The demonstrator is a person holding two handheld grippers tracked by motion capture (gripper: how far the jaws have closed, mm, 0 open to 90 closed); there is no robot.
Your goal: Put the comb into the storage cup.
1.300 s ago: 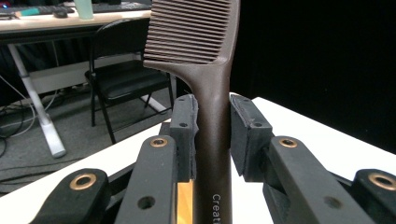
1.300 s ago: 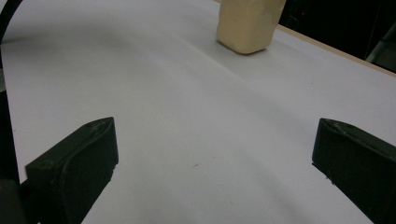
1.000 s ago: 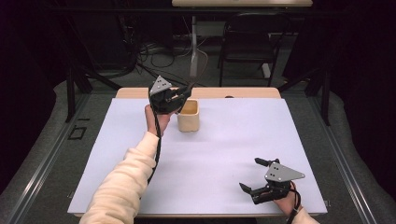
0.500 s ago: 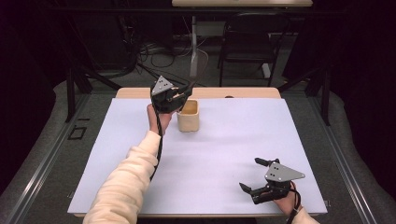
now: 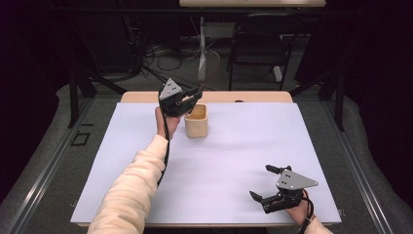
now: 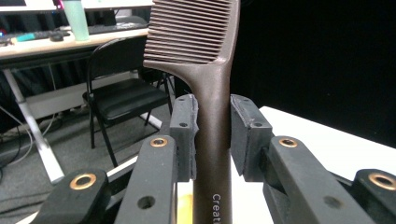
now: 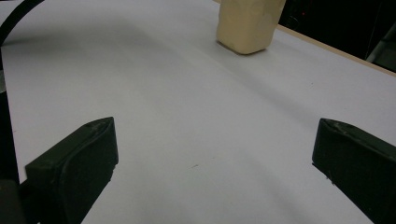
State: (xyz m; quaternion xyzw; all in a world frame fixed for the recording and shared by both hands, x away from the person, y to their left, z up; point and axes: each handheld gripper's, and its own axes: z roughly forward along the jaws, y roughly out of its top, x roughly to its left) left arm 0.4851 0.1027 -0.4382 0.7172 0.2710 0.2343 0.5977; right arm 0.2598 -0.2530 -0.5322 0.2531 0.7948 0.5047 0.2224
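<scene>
Barely anything has shifted over the last second: the left tongs [image 5: 191, 99] stay clamped on the handle of a dark brown plastic comb [image 6: 211, 116], teeth upward, poised just above the cream rectangular plastic cup [image 5: 196, 120] on the white-covered bench [image 5: 243, 146]. Lowering it in seems next. The right tongs [image 5: 266, 184] rest wide apart and empty, near the bench's front edge.

From above the near edge we look forward and down over the white table [image 5: 229, 161]; our right gripper view skims low across it toward the beige cup [image 7: 247, 23], shared with the high view [image 5: 196, 121]
</scene>
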